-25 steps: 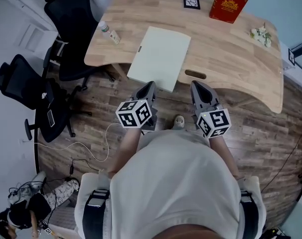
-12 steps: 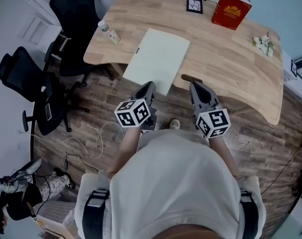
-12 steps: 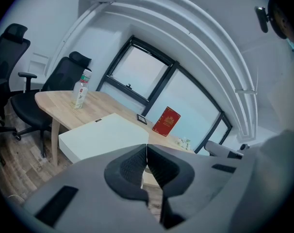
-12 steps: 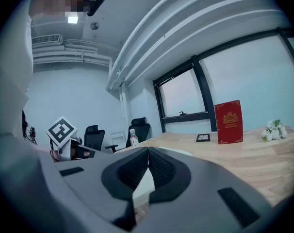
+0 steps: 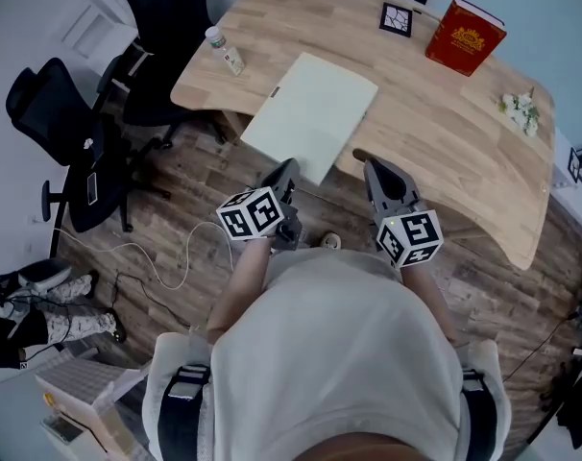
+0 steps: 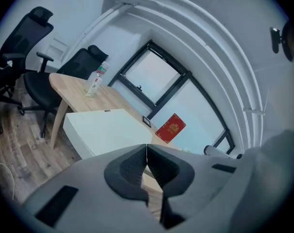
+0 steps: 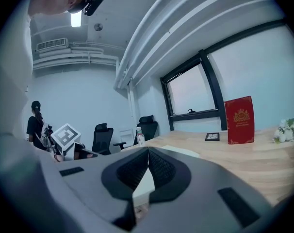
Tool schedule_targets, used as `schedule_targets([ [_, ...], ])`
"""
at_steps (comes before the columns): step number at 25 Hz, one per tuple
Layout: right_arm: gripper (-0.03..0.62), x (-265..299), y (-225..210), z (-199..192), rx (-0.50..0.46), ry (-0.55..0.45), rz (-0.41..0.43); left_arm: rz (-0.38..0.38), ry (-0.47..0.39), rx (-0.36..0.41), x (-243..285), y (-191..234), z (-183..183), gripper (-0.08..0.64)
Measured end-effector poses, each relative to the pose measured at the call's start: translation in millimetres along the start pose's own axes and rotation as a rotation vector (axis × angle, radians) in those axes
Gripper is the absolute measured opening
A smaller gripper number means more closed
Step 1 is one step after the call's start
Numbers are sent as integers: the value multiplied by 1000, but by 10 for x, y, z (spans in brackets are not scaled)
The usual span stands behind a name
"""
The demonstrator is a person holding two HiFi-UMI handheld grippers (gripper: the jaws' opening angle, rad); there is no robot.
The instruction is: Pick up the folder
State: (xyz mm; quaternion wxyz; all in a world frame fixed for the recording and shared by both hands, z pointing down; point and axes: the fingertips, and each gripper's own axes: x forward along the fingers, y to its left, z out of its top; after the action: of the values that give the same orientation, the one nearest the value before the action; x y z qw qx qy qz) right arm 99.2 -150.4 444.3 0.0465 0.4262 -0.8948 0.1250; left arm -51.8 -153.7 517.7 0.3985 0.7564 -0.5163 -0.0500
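Observation:
The pale folder (image 5: 310, 115) lies flat on the wooden desk (image 5: 435, 133), its near end hanging over the desk's front edge. It shows as a white slab in the left gripper view (image 6: 101, 130) and as a thin pale sheet in the right gripper view (image 7: 178, 151). My left gripper (image 5: 288, 168) hovers just short of the folder's near corner, jaws shut and empty. My right gripper (image 5: 374, 164) is at the desk edge to the folder's right, jaws also shut with nothing between them.
A red book (image 5: 465, 35) stands at the desk's far side beside a small framed picture (image 5: 397, 18). A water bottle (image 5: 224, 49) lies at the left end, white flowers (image 5: 521, 110) at the right. Black office chairs (image 5: 65, 142) stand left; cables (image 5: 166, 267) cross the wood floor. A person (image 5: 32, 310) sits at bottom left.
The view has shifted so the desk sits further right and lower. Both grippers are now closer to the folder's near edge, and the left marker cube has rolled.

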Motion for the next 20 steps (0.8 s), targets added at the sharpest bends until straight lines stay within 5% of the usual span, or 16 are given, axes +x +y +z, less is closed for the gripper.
schedule_targets([
  [12, 18, 48, 112, -66, 4, 23, 67, -42, -27, -395, -86, 463, -290, 27],
  [16, 18, 14, 115, -100, 5, 29, 55, -84, -4, -446, -18, 557, -392, 231],
  [20, 18, -6, 27, -136, 8, 41, 25, -101, 13, -507, 96, 675, -505, 326],
])
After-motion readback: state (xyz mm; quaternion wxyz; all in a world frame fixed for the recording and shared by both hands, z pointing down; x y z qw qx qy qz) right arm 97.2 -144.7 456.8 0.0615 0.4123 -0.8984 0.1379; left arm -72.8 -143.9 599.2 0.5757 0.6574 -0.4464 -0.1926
